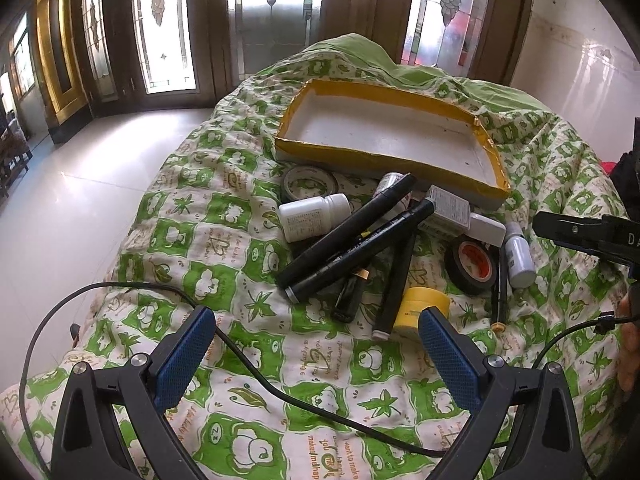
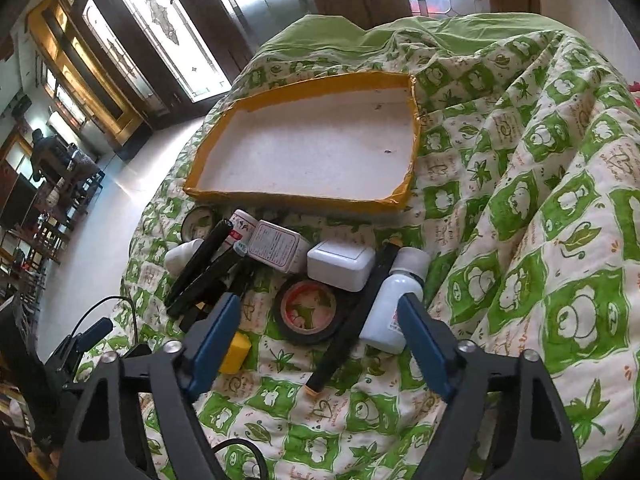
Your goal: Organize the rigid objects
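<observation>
A shallow tray with a yellow rim [image 1: 492, 148] [image 2: 304, 82] lies empty on the green patterned quilt. In front of it is a pile: black markers [image 1: 352, 228] [image 2: 200, 264], a white pill bottle [image 1: 312, 216], black tape rolls [image 1: 472, 266] [image 2: 308, 310], yellow tape [image 1: 426, 304] [image 2: 236, 352], a white box [image 2: 340, 266] and a small white bottle [image 1: 518, 256] [image 2: 394, 308]. My left gripper [image 1: 316, 316] is open and empty, just short of the pile. My right gripper [image 2: 318, 300] is open and empty, over the black tape roll, its right finger beside the small bottle.
A black cable [image 1: 256, 364] runs across the quilt between my left fingers. The quilt rises in folds at the right [image 2: 560, 160]. White tiled floor [image 1: 80, 184] and glass doors lie beyond the left edge. The right gripper's body shows in the left wrist view [image 1: 580, 236].
</observation>
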Demonstrator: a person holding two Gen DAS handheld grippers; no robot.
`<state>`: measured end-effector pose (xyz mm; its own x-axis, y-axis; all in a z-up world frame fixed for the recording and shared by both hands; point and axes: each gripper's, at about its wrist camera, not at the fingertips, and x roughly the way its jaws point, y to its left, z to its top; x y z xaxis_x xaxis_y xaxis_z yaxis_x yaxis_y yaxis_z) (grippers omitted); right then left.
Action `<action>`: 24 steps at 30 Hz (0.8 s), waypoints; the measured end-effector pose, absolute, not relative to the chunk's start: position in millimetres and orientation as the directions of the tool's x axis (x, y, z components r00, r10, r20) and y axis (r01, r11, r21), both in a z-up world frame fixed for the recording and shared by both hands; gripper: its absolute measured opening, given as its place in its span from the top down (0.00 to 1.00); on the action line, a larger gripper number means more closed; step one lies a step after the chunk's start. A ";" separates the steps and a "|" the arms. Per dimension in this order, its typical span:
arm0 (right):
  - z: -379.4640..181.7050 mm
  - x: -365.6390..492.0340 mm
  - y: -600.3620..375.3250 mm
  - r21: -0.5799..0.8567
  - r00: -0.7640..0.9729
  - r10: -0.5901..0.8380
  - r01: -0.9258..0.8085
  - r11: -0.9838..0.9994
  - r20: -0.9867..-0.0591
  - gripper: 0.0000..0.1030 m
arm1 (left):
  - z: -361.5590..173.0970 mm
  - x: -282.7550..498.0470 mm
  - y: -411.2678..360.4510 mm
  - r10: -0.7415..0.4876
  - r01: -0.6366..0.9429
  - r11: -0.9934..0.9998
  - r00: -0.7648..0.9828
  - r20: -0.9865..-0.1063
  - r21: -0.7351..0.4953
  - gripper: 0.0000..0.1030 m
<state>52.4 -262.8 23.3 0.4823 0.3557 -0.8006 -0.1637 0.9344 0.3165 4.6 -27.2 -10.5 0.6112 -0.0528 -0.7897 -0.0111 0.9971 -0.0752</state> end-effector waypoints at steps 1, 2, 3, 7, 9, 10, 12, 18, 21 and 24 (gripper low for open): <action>22.6 53.1 -263.1 0.319 0.477 0.360 -0.166 0.933 -0.802 0.30 | -10.7 4.8 -28.1 -0.052 -0.008 0.997 0.610 -0.791 -0.072 0.01; 21.4 52.5 -263.0 0.326 0.474 0.366 -0.167 0.931 -0.801 0.31 | -10.7 5.3 -29.0 -0.051 -0.006 0.998 0.609 -0.791 -0.069 0.01; 20.9 53.9 -264.2 0.329 0.470 0.367 -0.165 0.930 -0.803 0.32 | -11.0 5.1 -29.3 -0.050 -0.005 0.998 0.609 -0.792 -0.066 0.01; 17.3 53.5 -266.5 0.340 0.464 0.372 -0.154 0.928 -0.804 0.33 | -11.1 5.6 -29.1 -0.051 -0.004 0.998 0.608 -0.792 -0.067 0.01; 16.1 53.2 -265.1 0.331 0.465 0.365 -0.156 0.931 -0.807 0.33 | -11.0 5.6 -29.6 -0.049 -0.004 0.998 0.608 -0.793 -0.065 0.01; 15.3 52.9 -263.9 0.325 0.466 0.360 -0.158 0.933 -0.808 0.33 | -11.0 5.6 -29.5 -0.049 -0.004 0.998 0.608 -0.793 -0.064 0.01; 14.2 52.2 -261.8 0.312 0.467 0.352 -0.162 0.936 -0.811 0.33 | -11.0 5.5 -29.5 -0.049 -0.004 0.998 0.608 -0.793 -0.065 0.01; 12.7 51.6 -260.0 0.291 0.472 0.337 -0.168 0.942 -0.815 0.33 | -11.0 5.4 -29.6 -0.048 -0.005 0.998 0.607 -0.793 -0.064 0.01; 12.5 51.4 -260.1 0.284 0.474 0.330 -0.168 0.944 -0.817 0.33 | -10.9 5.6 -29.7 -0.048 -0.005 0.998 0.608 -0.793 -0.064 0.01; 12.3 51.2 -259.3 0.279 0.474 0.325 -0.167 0.946 -0.818 0.33 | -10.9 5.4 -29.6 -0.047 -0.005 0.998 0.608 -0.793 -0.063 0.01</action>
